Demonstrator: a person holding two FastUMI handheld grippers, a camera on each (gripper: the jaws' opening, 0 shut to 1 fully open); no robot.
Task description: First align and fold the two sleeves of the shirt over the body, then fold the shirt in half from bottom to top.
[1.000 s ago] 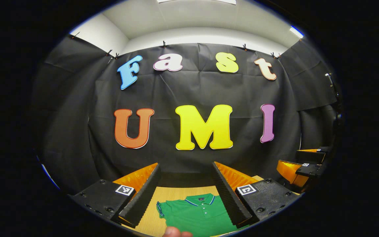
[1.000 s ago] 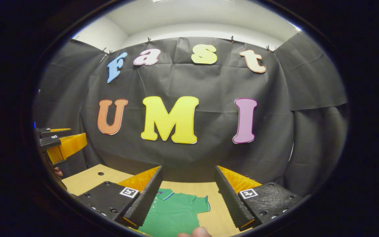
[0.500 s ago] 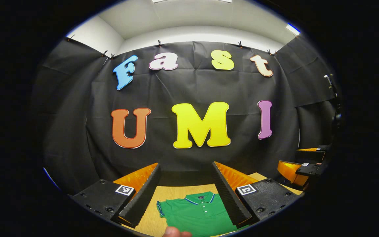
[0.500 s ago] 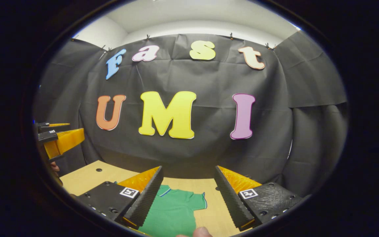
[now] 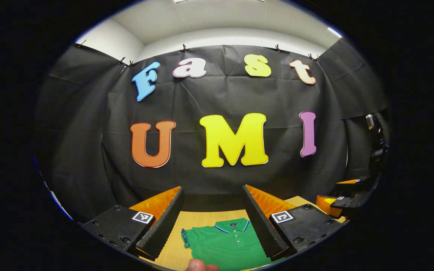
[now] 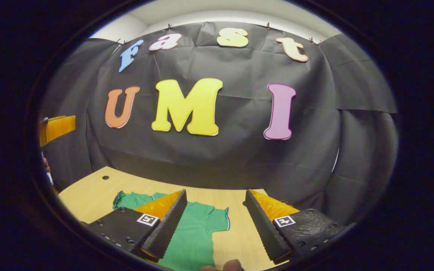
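The green shirt [image 5: 226, 246] lies flat, sleeves out, on the wooden surface [image 6: 89, 194], both grippers [image 5: 213, 205] [image 6: 215, 205] held above it, jaws wide and empty, seemingly lining up on the sleeves

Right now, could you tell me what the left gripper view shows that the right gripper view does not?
Left gripper view: between the left gripper's fingers, the shirt's collar and buttons, with the right gripper at the right edge.

Right gripper view: both sleeves spread out, a hole in the table, and the left gripper at the left edge.

Shared: the green shirt lying flat on the table, unfolded, and open fingers above it.
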